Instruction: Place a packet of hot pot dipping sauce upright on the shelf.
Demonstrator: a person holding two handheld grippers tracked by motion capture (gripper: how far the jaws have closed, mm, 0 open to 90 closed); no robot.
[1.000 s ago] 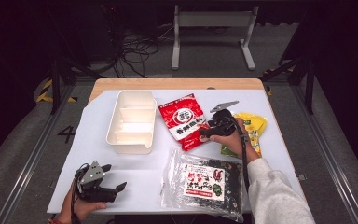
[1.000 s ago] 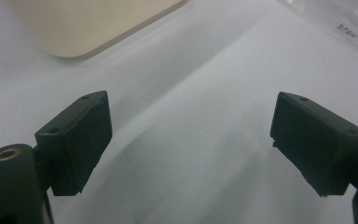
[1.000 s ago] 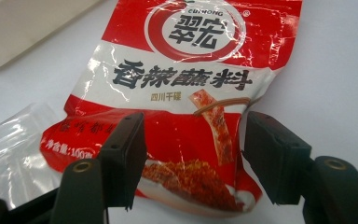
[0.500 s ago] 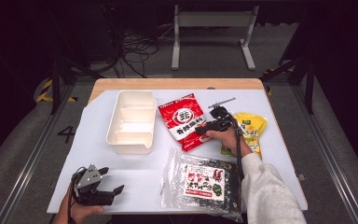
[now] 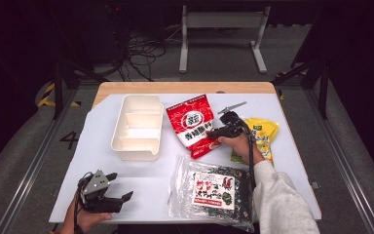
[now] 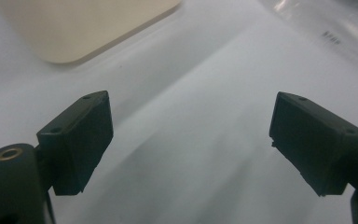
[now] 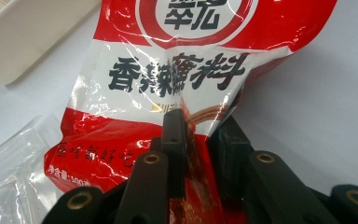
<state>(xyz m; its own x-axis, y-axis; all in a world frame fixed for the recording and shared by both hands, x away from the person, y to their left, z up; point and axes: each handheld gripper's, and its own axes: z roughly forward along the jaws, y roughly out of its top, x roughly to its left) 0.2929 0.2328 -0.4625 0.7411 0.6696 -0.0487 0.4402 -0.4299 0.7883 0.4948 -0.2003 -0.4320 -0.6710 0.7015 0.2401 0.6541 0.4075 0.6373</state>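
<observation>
High view: the right claw is pinching the lower right edge of the red seasoning packet, which is lying on the white counter between the cream divided tray and the yellow snack bag. The jaws have just been closing, with the packet's edge between them. The person's right hand is gripping the tool from behind, its white sleeve crossing over the clear bag of dark seaweed near the front edge of the counter.

Right gripper view: the right claw is clamping a crumpled fold of the red seasoning packet, the black jaws standing close together with the film bunched between them. The corner of the cream divided tray is showing at upper left, and the clear bag of dark seaweed at lower left.

Left gripper view: the left claw is standing released, its jaws wide apart over bare counter, nothing between them. The cream divided tray is lying ahead.

High view: the left claw is resting near the front left corner of the counter, well apart from the packet.
</observation>
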